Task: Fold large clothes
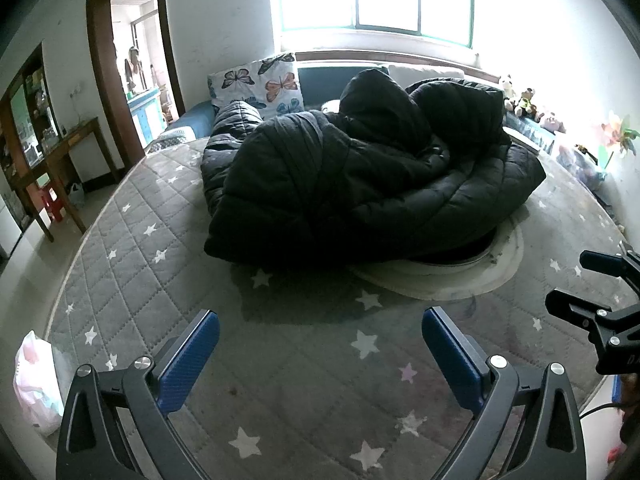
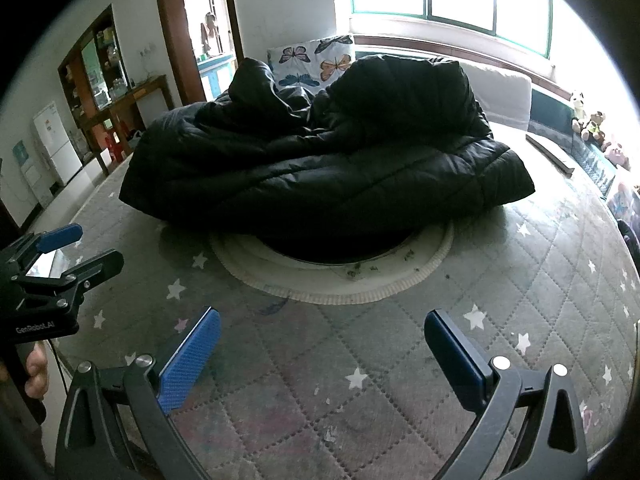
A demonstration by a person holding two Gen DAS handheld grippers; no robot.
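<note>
- Two grippers hover above a grey star-patterned quilted mattress (image 1: pixel 132 240), both empty.
- Left gripper (image 1: pixel 320 356): blue-padded jaws spread wide.
- Right gripper (image 2: pixel 322 354): jaws likewise wide apart.
- Black puffer coat (image 2: pixel 320 160) lies crumpled in a heap ahead, partly covering a round white mat (image 2: pixel 332 288).
- Butterfly-print pillow (image 1: pixel 264 84) stands behind the coat.

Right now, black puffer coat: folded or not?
Not folded. The black puffer coat lies in a rumpled heap on the star-print mattress, hood and a sleeve bunched on top, no flat layers.

Both wrist views face the black coat (image 1: pixel 360 176) from near, low over the mattress (image 2: pixel 360 380).
</note>
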